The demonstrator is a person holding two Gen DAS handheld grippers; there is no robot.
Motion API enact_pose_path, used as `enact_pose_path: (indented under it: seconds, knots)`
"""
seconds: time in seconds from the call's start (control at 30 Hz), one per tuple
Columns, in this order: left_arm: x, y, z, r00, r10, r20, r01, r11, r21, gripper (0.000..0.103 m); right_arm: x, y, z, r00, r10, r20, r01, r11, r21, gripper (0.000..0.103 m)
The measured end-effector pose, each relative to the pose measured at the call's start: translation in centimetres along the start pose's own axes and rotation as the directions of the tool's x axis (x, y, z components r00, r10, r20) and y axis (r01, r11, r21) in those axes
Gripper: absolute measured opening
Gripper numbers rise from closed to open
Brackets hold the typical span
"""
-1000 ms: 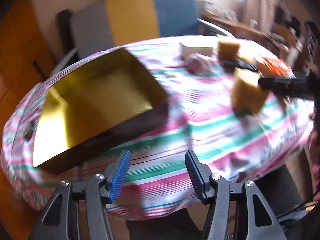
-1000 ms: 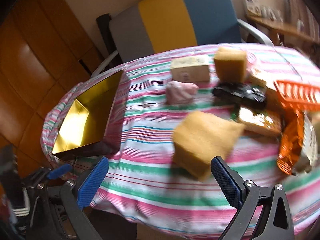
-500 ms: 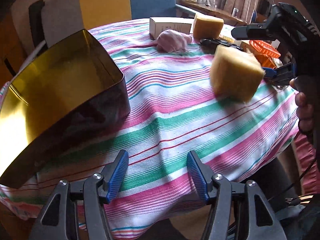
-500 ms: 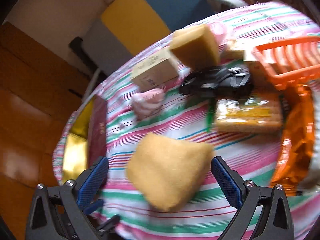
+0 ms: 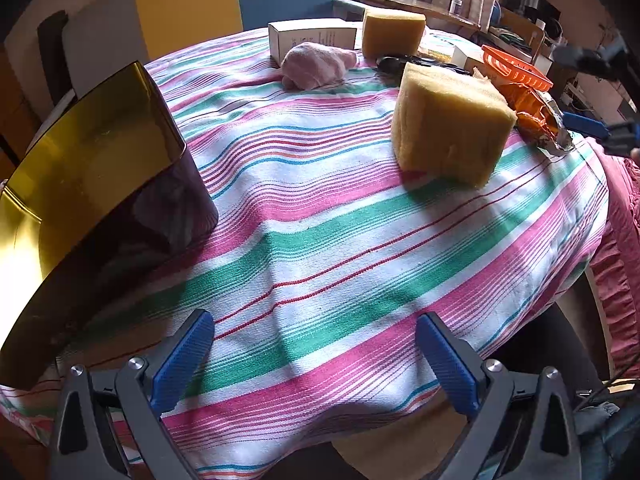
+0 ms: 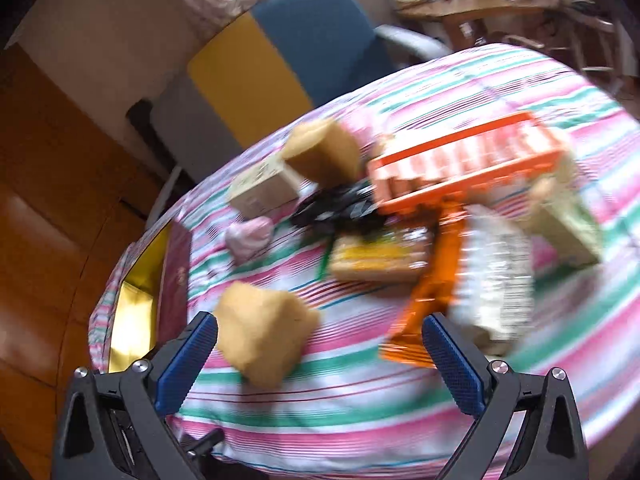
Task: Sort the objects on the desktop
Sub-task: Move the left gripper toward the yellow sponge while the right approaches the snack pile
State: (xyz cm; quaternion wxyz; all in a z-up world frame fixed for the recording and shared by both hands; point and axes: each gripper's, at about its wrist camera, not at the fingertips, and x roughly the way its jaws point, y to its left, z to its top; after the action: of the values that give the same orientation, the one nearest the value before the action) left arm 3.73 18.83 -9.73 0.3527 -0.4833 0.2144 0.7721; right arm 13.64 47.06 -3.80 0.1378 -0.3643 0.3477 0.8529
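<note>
At the left edge of the striped desk (image 5: pixel 320 216) stands the gold-lined box (image 5: pixel 92 168), open at the top. The left claw (image 5: pixel 316 354) hangs over the near stripes, its jaws having just been opening and now spread wide with only cloth between them. Toward the right a yellow sponge block (image 5: pixel 450 120) rests on the desk, clear of both claws. Behind it lie a pink cloth (image 5: pixel 316 66), a white carton (image 5: pixel 312 36), a second sponge (image 5: pixel 394 32) and an orange basket (image 5: pixel 516 68). The right claw (image 6: pixel 320 354) is spread too, gripping nothing; the sponge block lies just beside its left finger.
</note>
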Motion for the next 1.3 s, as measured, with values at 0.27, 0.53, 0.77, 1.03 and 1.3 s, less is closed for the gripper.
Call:
enact_pose_path:
  seconds: [0.27,0.53,0.77,1.03,1.3]
  knots:
    - [0.2,0.3,0.6,1.0,0.009,0.001,-0.009,0.999,-0.031,0.103,0.7,-4.8,1.7,0.996,-0.068,0.051,0.062,0.993,0.102,0.103]
    - [1.0,-0.1,1.0,0.999,0.035,-0.02,-0.035,0.999,-0.033,0.103,1.7,-1.4,0.8,0.992,0.118,-0.043,-0.118,0.993,0.002,0.103]
    - [1.1,-0.2,0.9,0.999,0.05,-0.013,-0.05,0.998,-0.036,0.103,-0.2,-2.7,-0.4,0.999,0.031,-0.02,-0.031,0.999,0.028,0.103]
    - [-0.3,-0.4,1.9,0.999,-0.032,-0.002,0.032,0.997,-0.064,0.076,0.6,-4.8,-3.0,0.978,-0.204,-0.052,0.204,0.979,-0.002,0.103]
    - [-2.3,-2.8,5.7,0.988,-0.143,0.064,0.145,0.989,-0.037,0.076,2.0,-4.7,-4.0,0.958,-0.28,-0.056,0.275,0.957,-0.091,0.103]
